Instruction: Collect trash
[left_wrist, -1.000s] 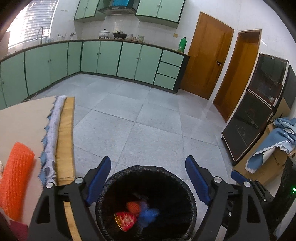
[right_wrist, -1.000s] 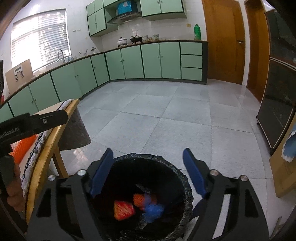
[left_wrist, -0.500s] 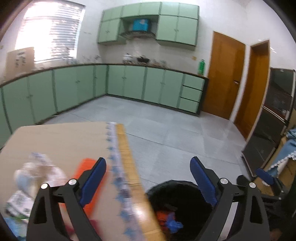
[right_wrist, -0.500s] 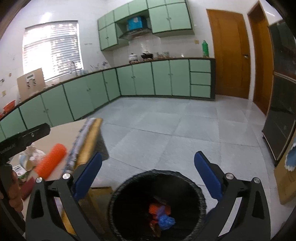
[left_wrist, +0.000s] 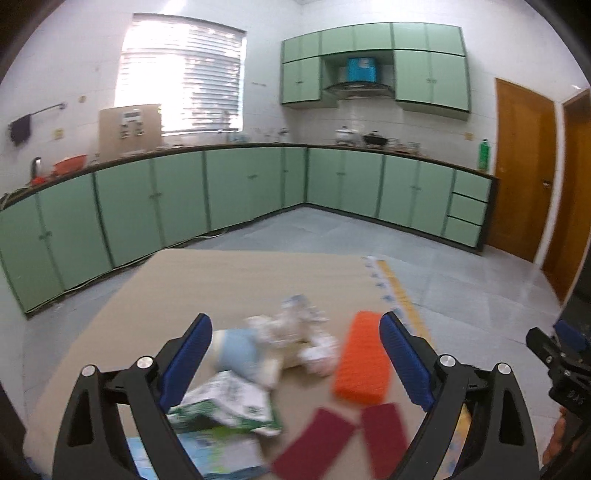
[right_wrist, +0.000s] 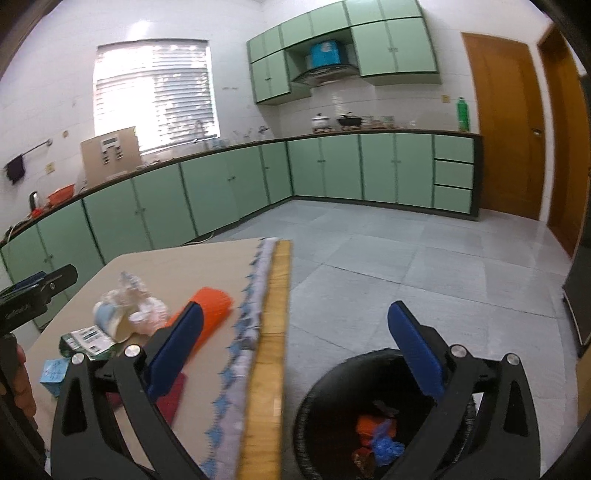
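We face a kitchen with white tiled walls (left_wrist: 266, 110). Pale green base cabinets (left_wrist: 236, 192) run in an L under a dark countertop (right_wrist: 369, 130); matching wall cabinets (left_wrist: 428, 74) flank a range hood (left_wrist: 356, 88). A blinded window (left_wrist: 181, 77) admits bright daylight (overexposed). Grey floor tiles (right_wrist: 388, 251) reach two wooden doors (right_wrist: 502, 125).
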